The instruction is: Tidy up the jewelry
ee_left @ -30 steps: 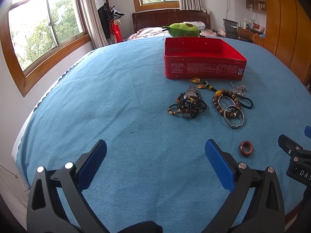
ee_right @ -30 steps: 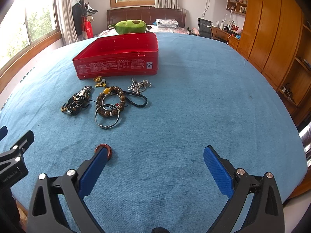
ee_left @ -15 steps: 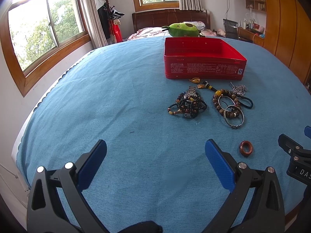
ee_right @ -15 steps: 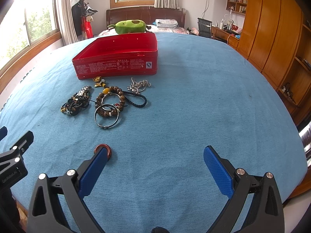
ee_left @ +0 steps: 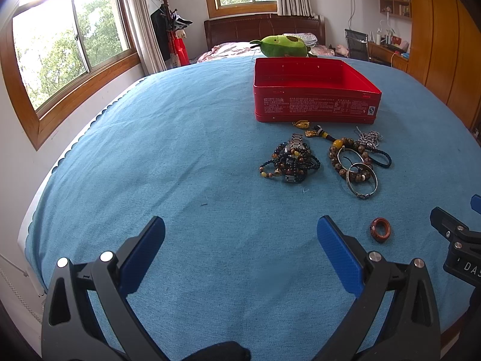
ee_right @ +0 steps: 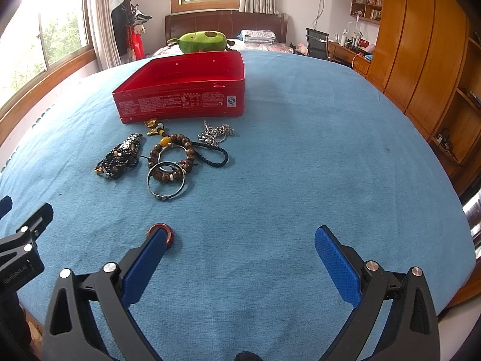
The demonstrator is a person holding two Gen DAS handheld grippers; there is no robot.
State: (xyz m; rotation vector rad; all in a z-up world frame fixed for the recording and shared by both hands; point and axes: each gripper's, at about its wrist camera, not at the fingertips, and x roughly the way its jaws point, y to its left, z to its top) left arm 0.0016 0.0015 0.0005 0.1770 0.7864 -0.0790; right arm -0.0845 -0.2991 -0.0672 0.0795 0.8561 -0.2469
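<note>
Both my tongs, left tongs [ee_left: 240, 240] and right tongs [ee_right: 240, 249], gape empty above the blue worktop [ee_left: 180, 150]. Nothing's boxed yet; jewelry pile [ee_left: 324, 159] lies before the red tin [ee_left: 315, 96]. Next, I'd nip the reddish ring [ee_left: 380, 230] nearest.

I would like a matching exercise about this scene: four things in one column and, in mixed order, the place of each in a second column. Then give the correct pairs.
Things:
1. red tin box
2. reddish-brown ring
3. silver bangle
4. green plush toy

Places:
A. alone on the blue cloth, nearest the tongs
B. behind the box, at the far end
C. overlapping the brown bead bracelet
D. open and empty, just beyond the jewelry pile

Pairs: 1-D, 2-A, 3-C, 4-B
</note>
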